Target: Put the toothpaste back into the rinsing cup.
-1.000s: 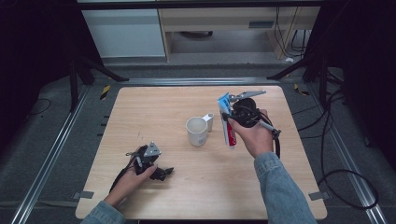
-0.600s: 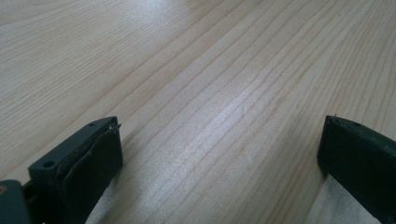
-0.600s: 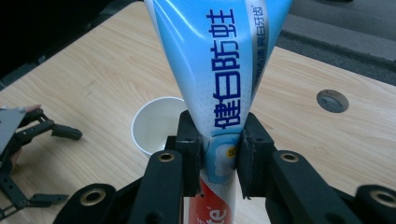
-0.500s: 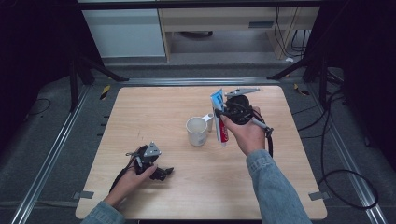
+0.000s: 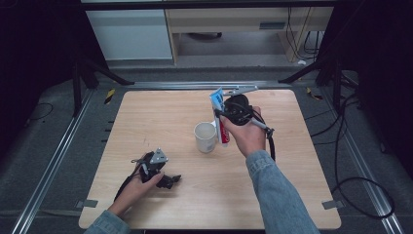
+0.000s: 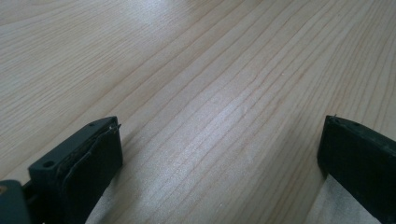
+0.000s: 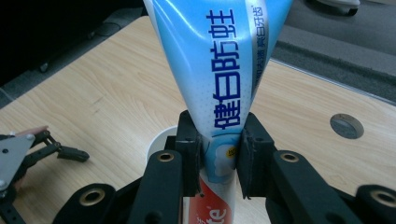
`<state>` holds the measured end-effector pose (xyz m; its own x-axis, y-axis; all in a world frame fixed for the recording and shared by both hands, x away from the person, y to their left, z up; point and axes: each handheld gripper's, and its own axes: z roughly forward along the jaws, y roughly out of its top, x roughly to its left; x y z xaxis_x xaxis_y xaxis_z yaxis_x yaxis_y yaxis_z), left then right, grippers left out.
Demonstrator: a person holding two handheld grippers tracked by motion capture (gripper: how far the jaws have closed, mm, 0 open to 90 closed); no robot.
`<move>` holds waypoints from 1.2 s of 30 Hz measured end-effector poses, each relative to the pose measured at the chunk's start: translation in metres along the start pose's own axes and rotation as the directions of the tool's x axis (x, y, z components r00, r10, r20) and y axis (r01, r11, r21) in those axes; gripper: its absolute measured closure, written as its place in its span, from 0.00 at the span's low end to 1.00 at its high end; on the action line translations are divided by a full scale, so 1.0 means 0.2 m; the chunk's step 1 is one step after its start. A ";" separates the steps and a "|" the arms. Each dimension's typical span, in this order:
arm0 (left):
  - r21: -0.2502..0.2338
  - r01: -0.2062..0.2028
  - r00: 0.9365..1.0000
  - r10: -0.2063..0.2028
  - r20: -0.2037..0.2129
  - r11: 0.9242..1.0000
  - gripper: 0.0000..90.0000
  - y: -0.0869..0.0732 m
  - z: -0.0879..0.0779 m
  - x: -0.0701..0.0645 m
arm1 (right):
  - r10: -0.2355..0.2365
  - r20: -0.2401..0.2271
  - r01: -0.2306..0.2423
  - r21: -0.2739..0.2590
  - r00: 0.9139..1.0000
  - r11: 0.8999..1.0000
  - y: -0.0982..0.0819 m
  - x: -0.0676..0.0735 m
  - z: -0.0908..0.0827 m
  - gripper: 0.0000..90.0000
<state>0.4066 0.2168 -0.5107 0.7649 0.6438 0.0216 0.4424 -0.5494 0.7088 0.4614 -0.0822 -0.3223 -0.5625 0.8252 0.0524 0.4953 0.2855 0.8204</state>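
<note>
Your right hand-held gripper (image 7: 218, 161) is clamped on a blue-and-white toothpaste tube (image 7: 219, 70), holding it upright just beside the white cup (image 5: 205, 137) at mid-bench (image 5: 292, 195). Your left hand-held gripper (image 5: 163, 178) rests on the wood near you, jaws wide apart and holding nothing.

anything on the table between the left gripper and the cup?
Nothing: in the high view, bare wood runs from the left gripper to the white cup. The toothpaste tube sits on the cup's far side, held in the right gripper.
</note>
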 end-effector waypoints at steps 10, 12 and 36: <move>0.000 0.000 1.000 0.000 0.000 1.000 0.00 0.00 0.00 0.00 | 0.014 -0.003 -0.014 -0.049 1.000 0.999 0.05 0.02 0.00 0.81; 0.000 0.000 1.000 0.000 0.000 1.000 0.00 0.00 0.00 0.00 | 0.022 -0.005 -0.022 -0.052 1.000 0.998 0.06 0.01 0.00 0.81; 0.000 0.000 1.000 0.000 0.001 1.000 0.00 0.00 0.00 0.00 | 0.046 0.048 -0.039 -0.137 0.998 0.990 0.11 -0.01 0.01 0.81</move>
<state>0.4066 0.2168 -0.5107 0.7649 0.6438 0.0210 0.4426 -0.5490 0.7091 0.4752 -0.0767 -0.3052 -0.5068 0.8598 0.0622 0.4214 0.1842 0.8880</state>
